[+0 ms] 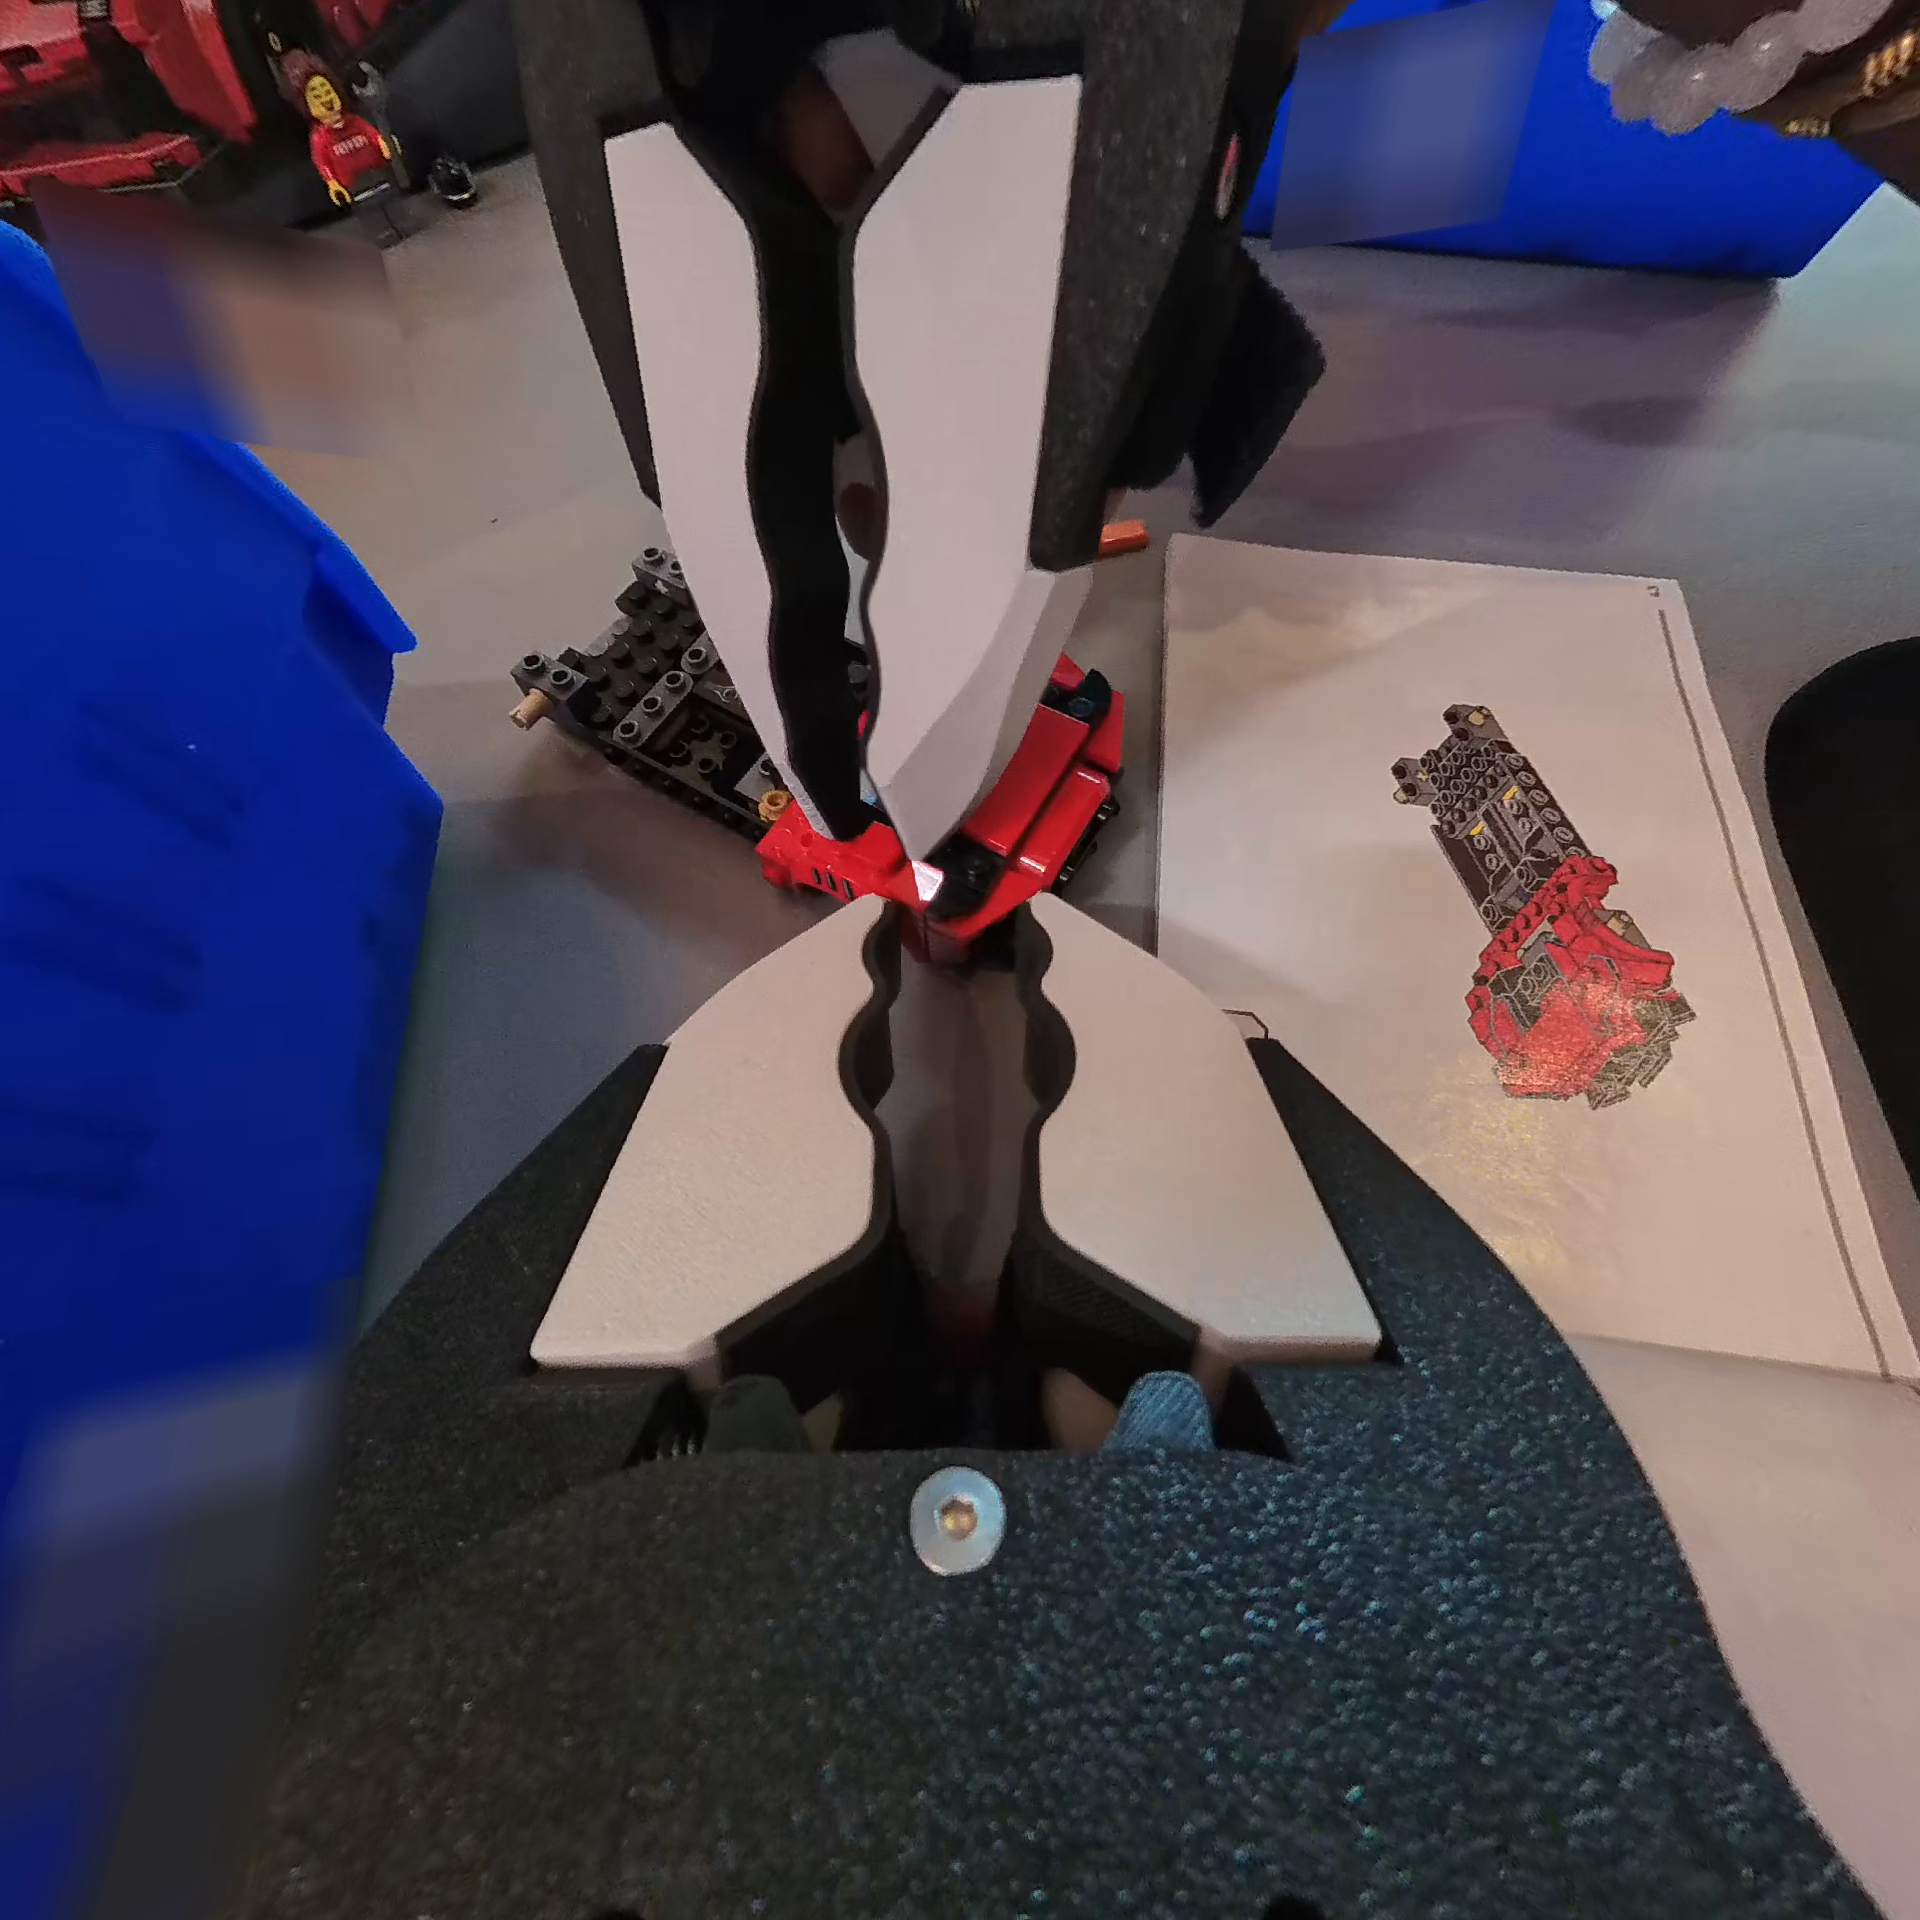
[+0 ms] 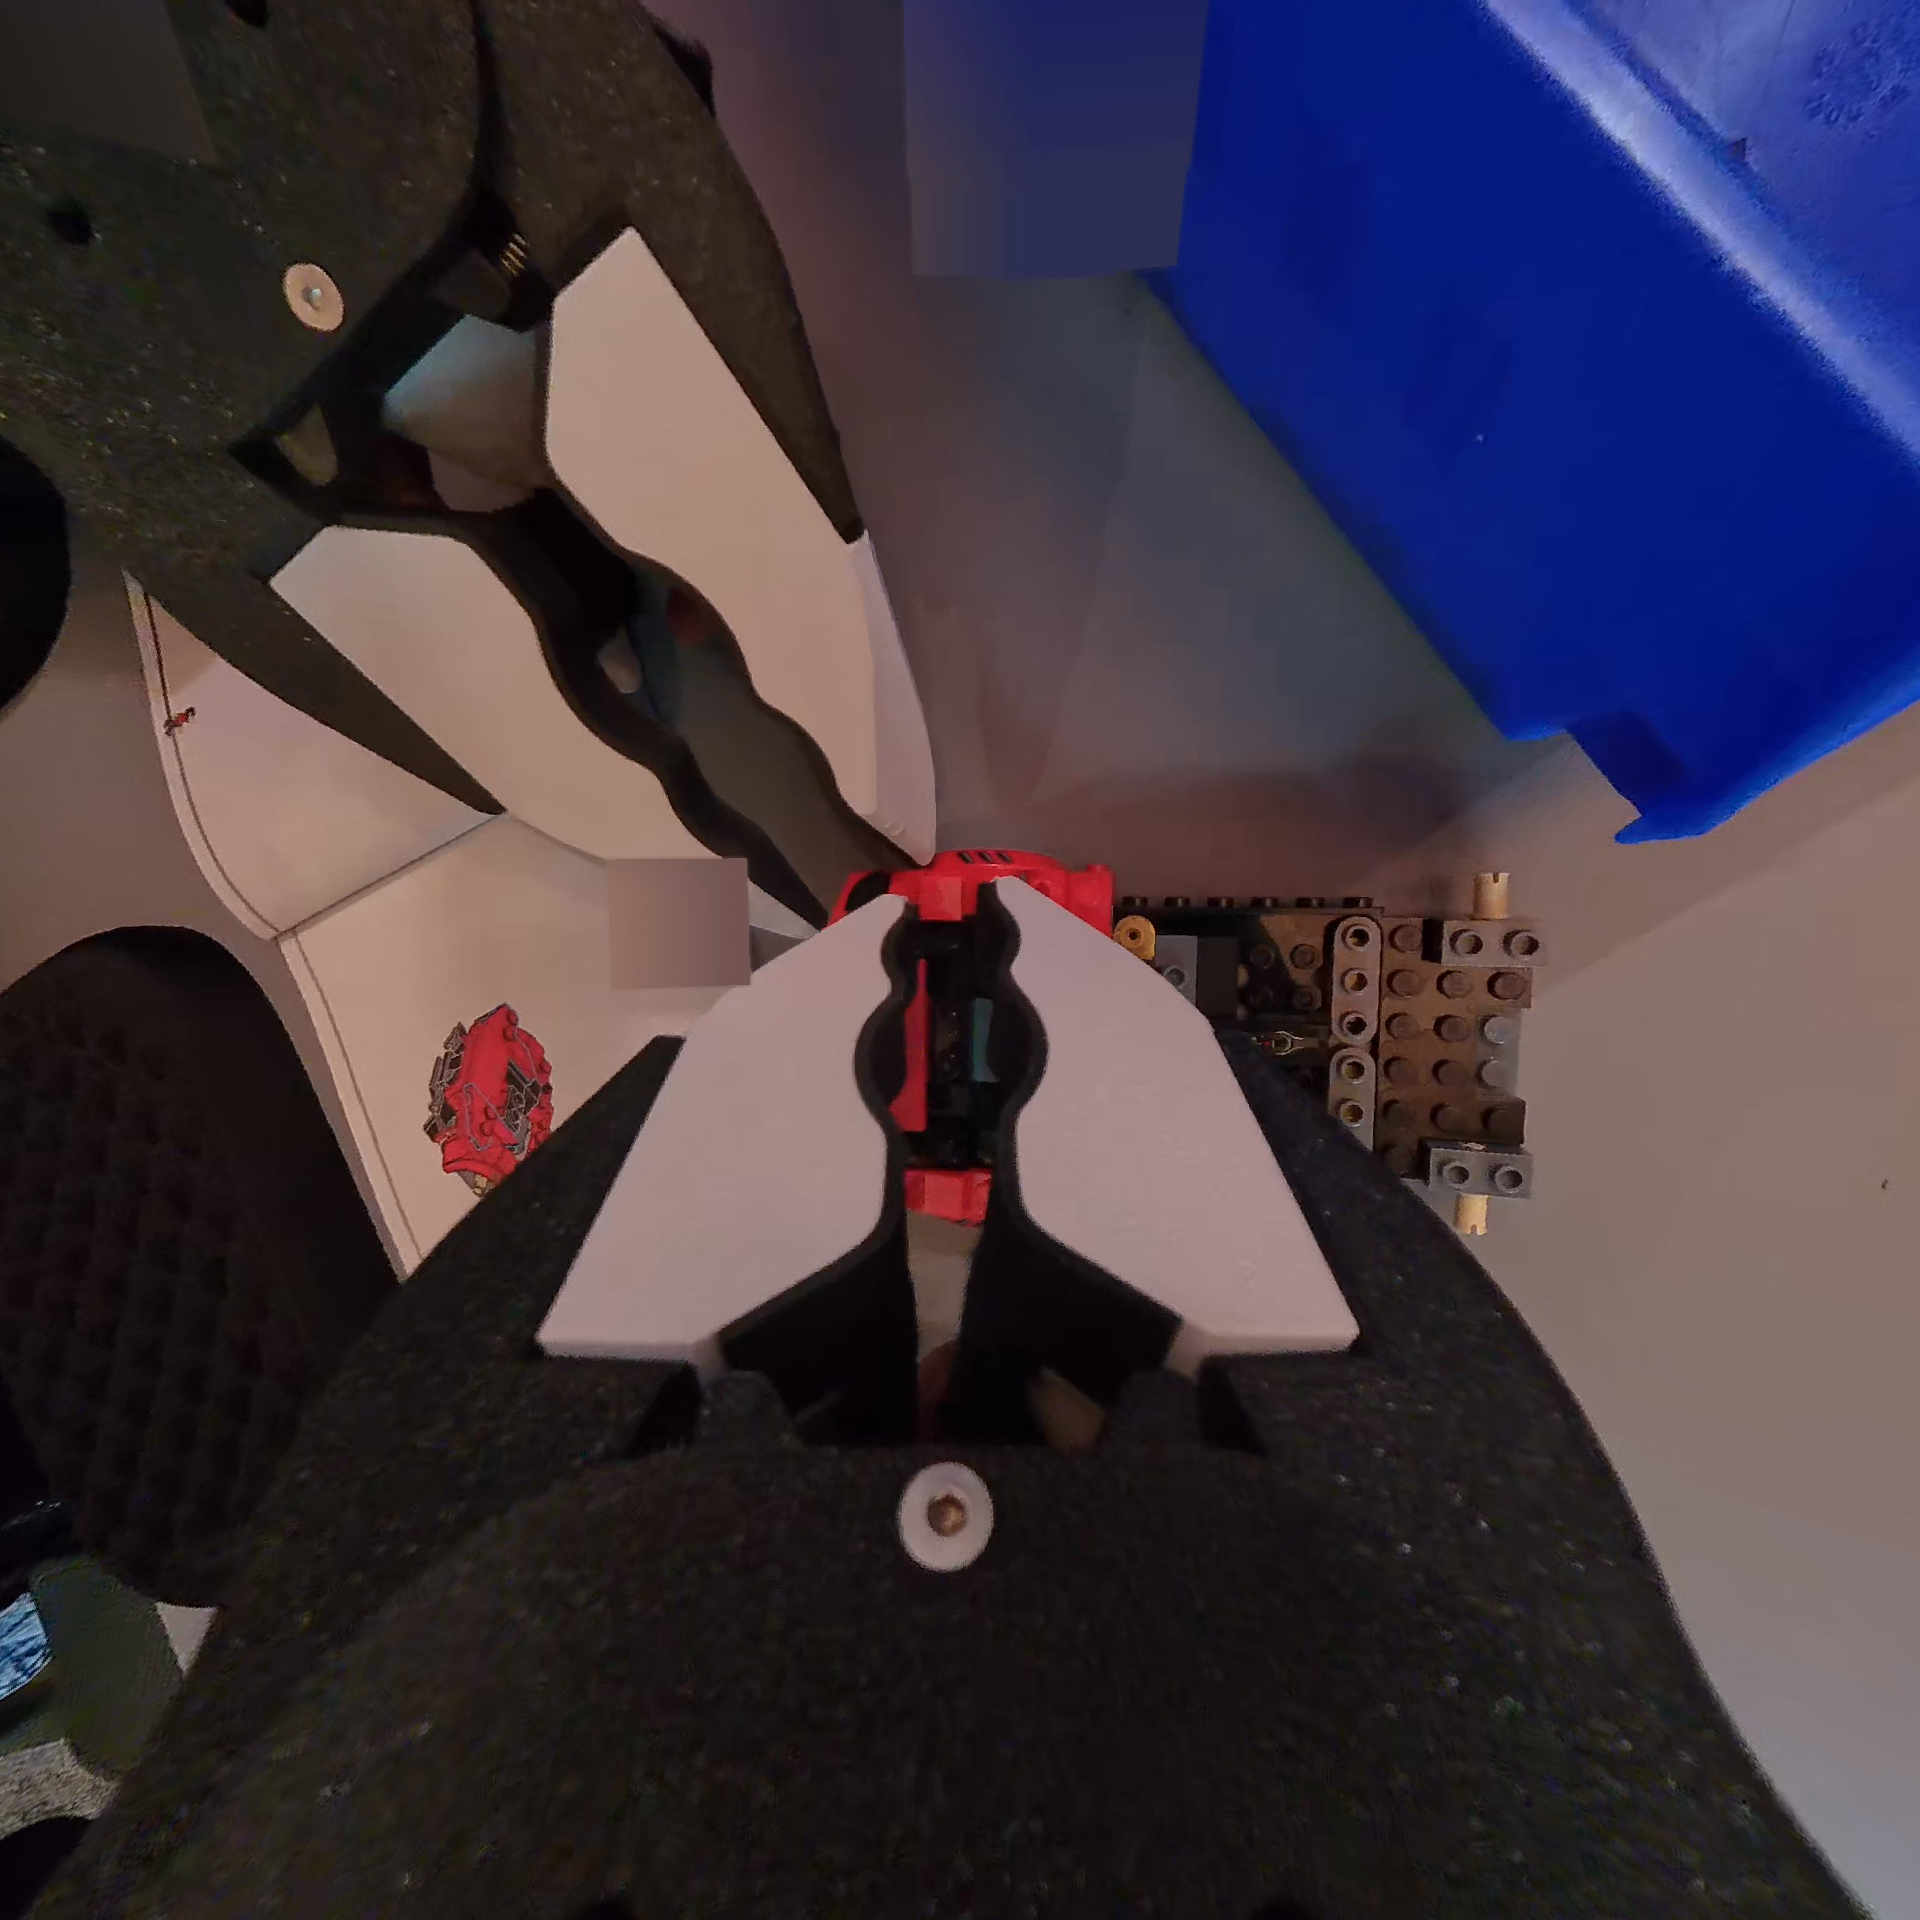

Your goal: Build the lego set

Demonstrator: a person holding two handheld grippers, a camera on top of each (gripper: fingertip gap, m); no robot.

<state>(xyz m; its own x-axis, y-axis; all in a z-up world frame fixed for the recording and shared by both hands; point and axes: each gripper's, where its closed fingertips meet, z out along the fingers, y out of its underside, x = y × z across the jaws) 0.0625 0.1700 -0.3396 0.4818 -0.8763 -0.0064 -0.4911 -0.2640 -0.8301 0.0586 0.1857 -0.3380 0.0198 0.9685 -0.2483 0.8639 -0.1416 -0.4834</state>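
Grey tabletop (image 1: pixel 1455 416), blue bin (image 1: pixel 156 831) along frame left, open instruction booklet (image 1: pixel 1351 727) at right, half-built red-and-black lego car (image 1: pixel 665 696) centre, left gripper (image 1: pixel 951 925) and right gripper (image 2: pixel 948 899) each nearly closed, tips pinching its red end.

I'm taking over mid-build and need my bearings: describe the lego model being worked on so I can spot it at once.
Find the big blue bin on the grey table; the lego model lies beside it, next to the open instruction booklet. It is the only brick build here: black studded rear, glossy red front, where both gripper tips meet.
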